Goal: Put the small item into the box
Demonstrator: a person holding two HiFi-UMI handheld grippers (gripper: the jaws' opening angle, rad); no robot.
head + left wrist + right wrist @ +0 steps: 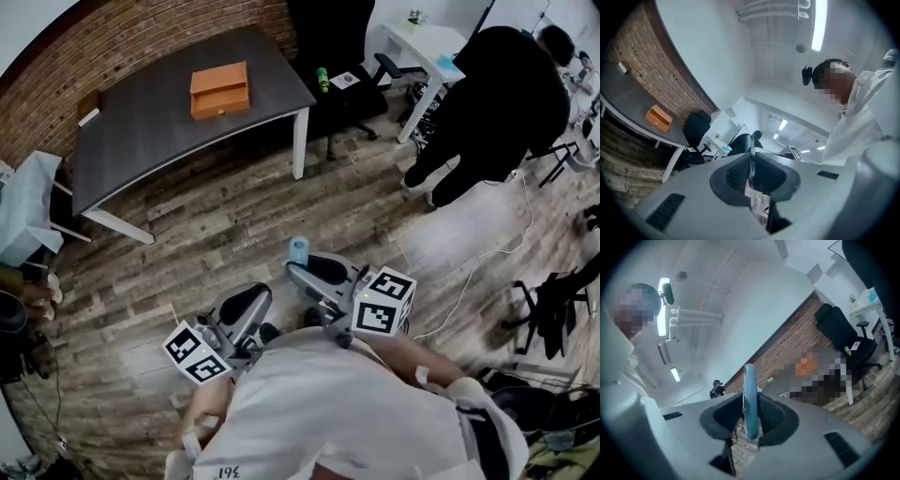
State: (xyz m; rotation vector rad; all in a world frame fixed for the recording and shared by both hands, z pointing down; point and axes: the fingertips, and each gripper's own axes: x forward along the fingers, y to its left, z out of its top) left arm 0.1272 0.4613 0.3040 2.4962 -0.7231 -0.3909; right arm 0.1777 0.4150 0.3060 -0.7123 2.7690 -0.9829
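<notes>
Carrying looks like the step in hand. An orange box (219, 90) sits toward the right end of the dark table (131, 141), well apart from both grippers. The left gripper (751, 165) has its jaws together, with nothing in them. The right gripper (307, 275) is clamped on the small item (750, 399), a flat pale-blue piece held on edge. Next the item must be brought to the table and lowered into the box. Whether the box is open I cannot tell.
</notes>
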